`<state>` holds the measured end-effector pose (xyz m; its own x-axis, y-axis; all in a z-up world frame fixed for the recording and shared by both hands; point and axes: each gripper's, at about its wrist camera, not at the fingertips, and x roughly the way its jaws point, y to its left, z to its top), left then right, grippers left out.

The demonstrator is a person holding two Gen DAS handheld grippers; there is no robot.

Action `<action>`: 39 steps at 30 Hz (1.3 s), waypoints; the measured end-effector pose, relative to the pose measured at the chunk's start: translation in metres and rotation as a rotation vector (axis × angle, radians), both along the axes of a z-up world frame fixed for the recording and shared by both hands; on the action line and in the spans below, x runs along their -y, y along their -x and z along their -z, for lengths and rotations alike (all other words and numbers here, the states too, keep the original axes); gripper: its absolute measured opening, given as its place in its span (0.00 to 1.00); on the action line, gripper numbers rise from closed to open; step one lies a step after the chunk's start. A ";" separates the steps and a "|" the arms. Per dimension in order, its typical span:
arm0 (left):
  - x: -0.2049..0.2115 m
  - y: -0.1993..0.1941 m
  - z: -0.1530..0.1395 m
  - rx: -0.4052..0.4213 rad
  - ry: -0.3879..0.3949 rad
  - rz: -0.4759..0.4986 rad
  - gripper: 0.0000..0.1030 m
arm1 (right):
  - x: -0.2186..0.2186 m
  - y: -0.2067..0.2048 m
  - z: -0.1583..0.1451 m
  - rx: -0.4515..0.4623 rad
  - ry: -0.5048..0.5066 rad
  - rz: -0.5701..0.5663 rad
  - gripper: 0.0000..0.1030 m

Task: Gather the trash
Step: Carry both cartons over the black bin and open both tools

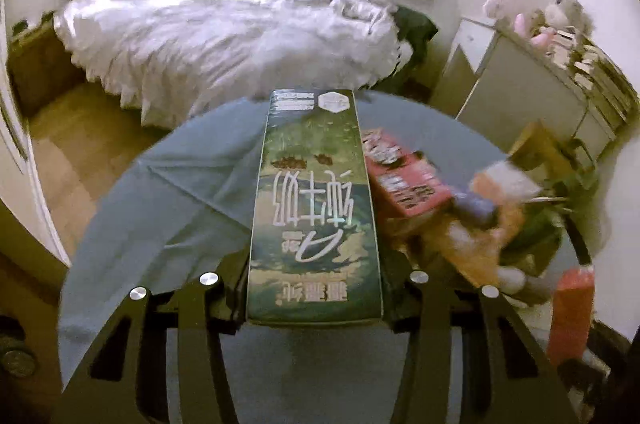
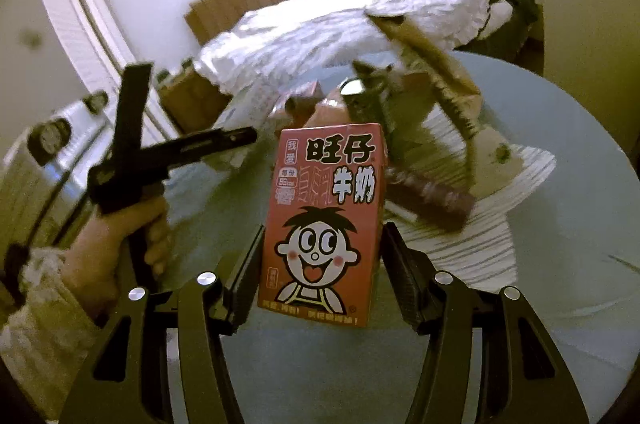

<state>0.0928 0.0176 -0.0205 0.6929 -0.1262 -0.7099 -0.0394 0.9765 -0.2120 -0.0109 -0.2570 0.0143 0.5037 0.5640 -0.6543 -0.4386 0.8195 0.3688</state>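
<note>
two cartons pinched, green milk carton (image 1: 314, 208) in your left tool (image 1: 314, 304), red milk carton (image 2: 324, 224) in your right tool (image 2: 320, 284); both likely light, crushable, so squeeze the flat sides gently.

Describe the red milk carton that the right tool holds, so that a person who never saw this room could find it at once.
Start at the round table with the grey-blue cloth, beside the bed. At its near side the right tool grips a small red milk carton standing upright. Unlike the blurred wrappers and boxes piled behind it, it shows a cartoon boy's face with big eyes and an open mouth, under bold black characters.
</note>
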 end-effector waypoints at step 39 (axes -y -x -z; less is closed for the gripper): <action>0.482 -0.104 0.021 -0.209 0.142 0.769 0.47 | 0.428 -0.084 0.046 0.099 -0.005 0.932 0.56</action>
